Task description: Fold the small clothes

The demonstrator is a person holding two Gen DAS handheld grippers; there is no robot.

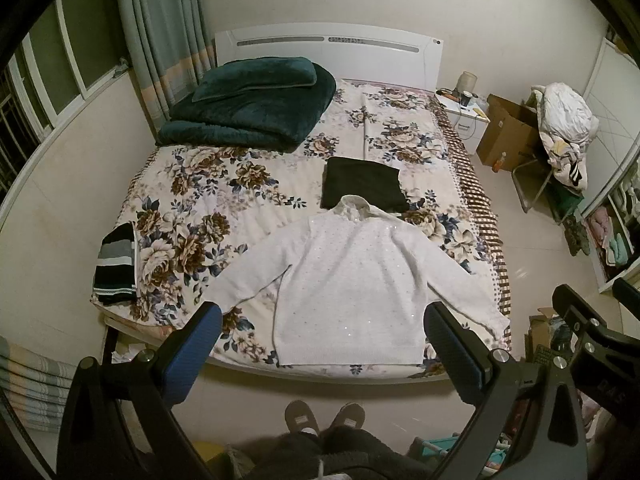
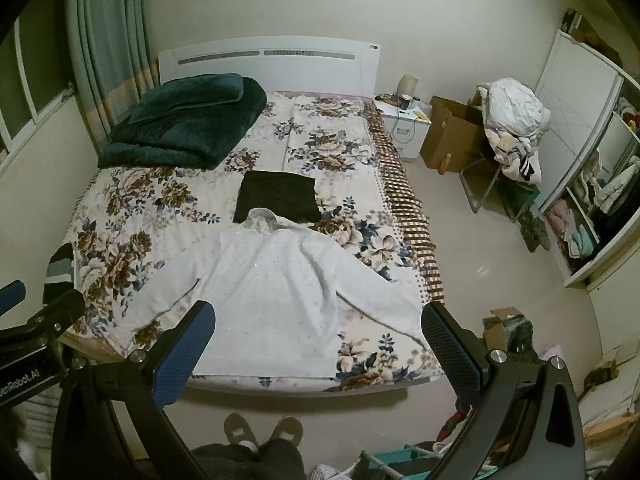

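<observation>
We hold both grippers, left gripper (image 1: 322, 326) and right gripper (image 2: 318, 322), jaws wide and empty, above the sweater (image 1: 344, 280) spread at the bed's (image 1: 248, 184) near edge, collar pointing away.

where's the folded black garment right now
In both wrist views the folded black garment lies mid-bed, just beyond the white sweater's collar, right of the green blanket.

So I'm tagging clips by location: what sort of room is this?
A home bedroom: a bed with a white headboard, a nightstand beside it, and an open wardrobe with clothes.
</observation>
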